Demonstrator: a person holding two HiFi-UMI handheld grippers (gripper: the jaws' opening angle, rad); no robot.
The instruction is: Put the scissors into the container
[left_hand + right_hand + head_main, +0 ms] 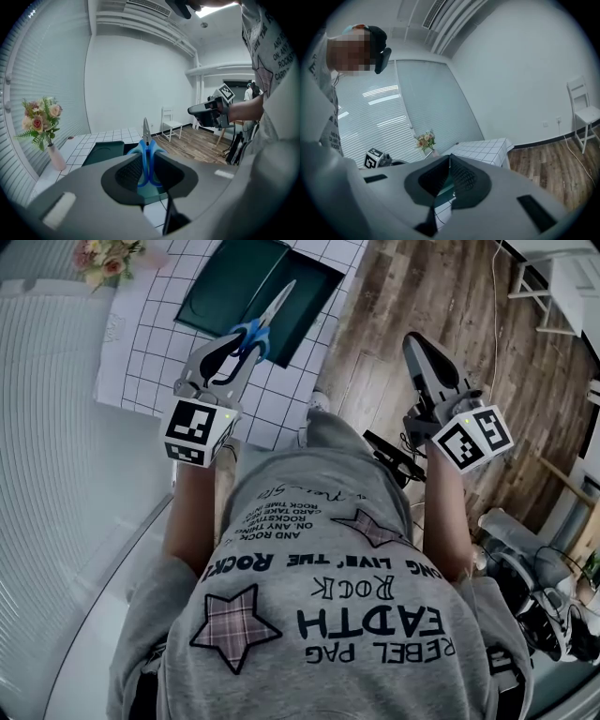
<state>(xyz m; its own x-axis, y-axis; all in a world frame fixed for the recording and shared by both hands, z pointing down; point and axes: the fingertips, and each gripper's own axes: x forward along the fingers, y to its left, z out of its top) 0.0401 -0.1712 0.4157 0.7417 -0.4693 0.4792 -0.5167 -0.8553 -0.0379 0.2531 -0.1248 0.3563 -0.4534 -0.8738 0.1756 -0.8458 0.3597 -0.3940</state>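
Blue-handled scissors [265,322] sit clamped by their handles in the left gripper [242,351], blades pointing straight ahead over the container [220,292], while the right gripper [419,345] hangs closed, empty, farther off.

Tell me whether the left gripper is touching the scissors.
Touching. In the left gripper view, the left gripper has its jaws clamped on the blue handles of the scissors.

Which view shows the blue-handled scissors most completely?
The head view: the blue-handled metal scissors appear whole, handles in the left claw, blades over the dark green container. The left gripper view shows mainly handles between its jaws; the right gripper view shows none.
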